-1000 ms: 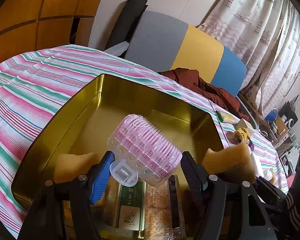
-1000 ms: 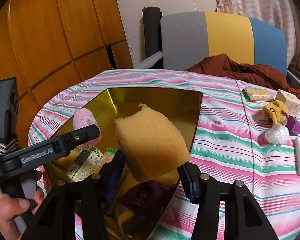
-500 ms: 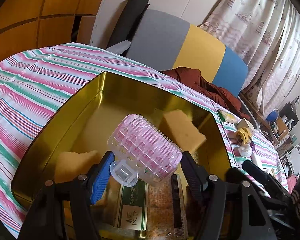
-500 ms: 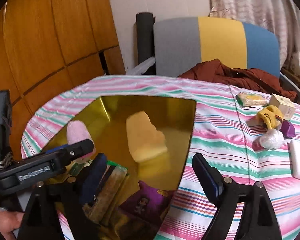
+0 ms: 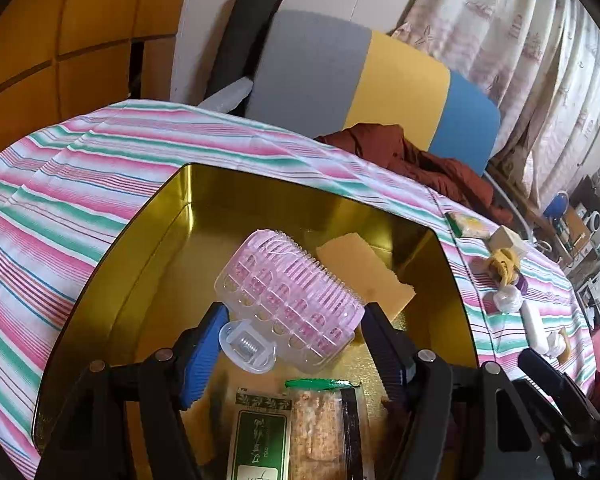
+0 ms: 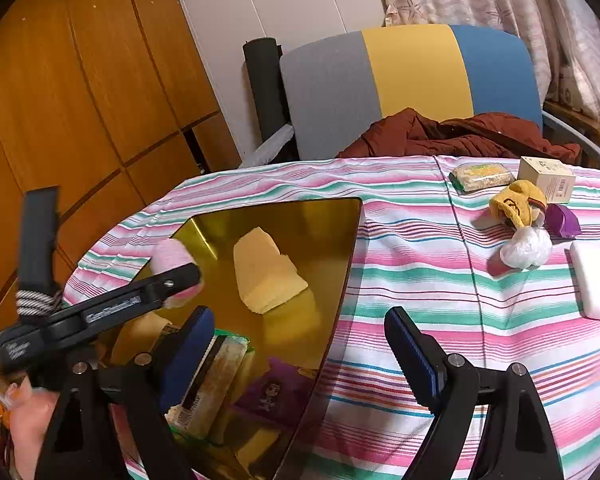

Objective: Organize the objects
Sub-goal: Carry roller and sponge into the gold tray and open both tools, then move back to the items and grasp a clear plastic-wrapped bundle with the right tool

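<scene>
Pink hair roller (image 5: 290, 304) clamped in left gripper (image 5: 292, 340) jaws above gold tin (image 5: 112, 264), long axis near-right to far-left. Right gripper (image 6: 300, 344) jaws released; sponge (image 6: 266, 276) lying in tin.

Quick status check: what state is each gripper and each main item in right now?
Left gripper: shut on pink plastic hair roller, above the tin.
Right gripper: open, empty.
Yellow sponge: lying loose inside gold metal tin.
Gold metal tin: open, no lid.
White soap bar: on striped tablecloth.
</scene>
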`<state>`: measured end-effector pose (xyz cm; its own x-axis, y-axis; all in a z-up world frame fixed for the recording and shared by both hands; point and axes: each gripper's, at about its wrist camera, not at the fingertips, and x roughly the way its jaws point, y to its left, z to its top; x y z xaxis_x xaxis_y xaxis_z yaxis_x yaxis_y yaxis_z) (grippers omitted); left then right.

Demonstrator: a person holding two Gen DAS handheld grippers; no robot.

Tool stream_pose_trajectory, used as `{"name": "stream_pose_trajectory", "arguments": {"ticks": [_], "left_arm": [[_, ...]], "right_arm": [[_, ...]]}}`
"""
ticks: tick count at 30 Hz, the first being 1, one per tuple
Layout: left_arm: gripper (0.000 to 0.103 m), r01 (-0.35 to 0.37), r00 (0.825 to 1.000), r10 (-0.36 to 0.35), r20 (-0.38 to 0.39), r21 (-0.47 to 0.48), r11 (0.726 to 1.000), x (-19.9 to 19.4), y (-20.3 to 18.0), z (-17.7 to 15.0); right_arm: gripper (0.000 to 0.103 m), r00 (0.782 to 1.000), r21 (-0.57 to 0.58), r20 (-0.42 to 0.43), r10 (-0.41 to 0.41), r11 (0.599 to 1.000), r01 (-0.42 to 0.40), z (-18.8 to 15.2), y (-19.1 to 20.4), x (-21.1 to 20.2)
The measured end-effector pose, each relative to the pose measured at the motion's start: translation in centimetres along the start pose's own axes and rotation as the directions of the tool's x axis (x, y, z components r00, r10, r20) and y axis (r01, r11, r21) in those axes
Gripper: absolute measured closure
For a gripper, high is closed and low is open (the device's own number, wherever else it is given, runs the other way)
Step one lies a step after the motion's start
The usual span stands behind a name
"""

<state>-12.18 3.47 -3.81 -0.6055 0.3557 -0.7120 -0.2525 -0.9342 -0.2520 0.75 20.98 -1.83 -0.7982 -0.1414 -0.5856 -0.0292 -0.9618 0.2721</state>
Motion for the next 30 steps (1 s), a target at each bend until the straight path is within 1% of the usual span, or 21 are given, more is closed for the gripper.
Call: {"name": "stream_pose_trajectory", "arguments": {"ticks": [3, 7, 9, 11, 16, 22, 25, 30], "left_arm": [[0.032, -0.029, 1.000, 0.029, 0.007, -0.002, 1.000, -0.3, 0.0, -0.2], [0.028, -0.025, 1.000, 0.025, 0.013, -0.018, 1.000, -0.7, 0.3, -0.5], [0.028, -0.049, 0.998, 0.049, 0.024, -0.018, 0.999, -1.1, 0.4, -0.6], [0.028, -0.046, 0.998, 0.047, 0.030, -0.027, 0.999, -1.5, 0.4, -0.8], [0.028, -0.063, 0.996, 0.067, 0.067, -0.054, 0.997, -3.0, 0.1, -2.0], [0.028, -0.028, 0.997, 0.032, 0.072, -0.048, 0.998, -3.8, -1.0, -3.7], [0.028, -0.025, 0.997, 0.026, 0.068, -0.020, 1.000, -3.9, -2.1, -4.0], [0.028, 0.012, 0.997, -0.015, 0.077, 0.038, 0.999, -4.6, -4.6, -4.8]], "right_arm": [[0.015, 1.000, 0.006, 0.005, 0.006, 1.000, -0.006, 0.0, -0.1, -0.3], [0.015, 1.000, 0.016, 0.002, 0.013, 1.000, -0.013, -0.1, -0.1, -0.3], [0.015, 1.000, 0.020, -0.002, 0.017, 1.000, -0.017, -0.2, -0.1, -0.3], [0.015, 1.000, 0.021, -0.002, 0.021, 1.000, -0.021, -0.2, -0.1, -0.4], [0.015, 1.000, 0.017, -0.006, 0.028, 0.999, -0.028, -0.4, 0.1, -0.4], [0.015, 1.000, 0.030, -0.009, 0.017, 0.999, -0.016, -0.6, -0.8, -0.8], [0.015, 1.000, 0.048, -0.010, 0.007, 0.999, -0.006, -0.7, -1.7, -1.1], [0.015, 1.000, 0.064, -0.003, -0.013, 0.998, 0.013, -0.9, -3.2, -1.8]]}}
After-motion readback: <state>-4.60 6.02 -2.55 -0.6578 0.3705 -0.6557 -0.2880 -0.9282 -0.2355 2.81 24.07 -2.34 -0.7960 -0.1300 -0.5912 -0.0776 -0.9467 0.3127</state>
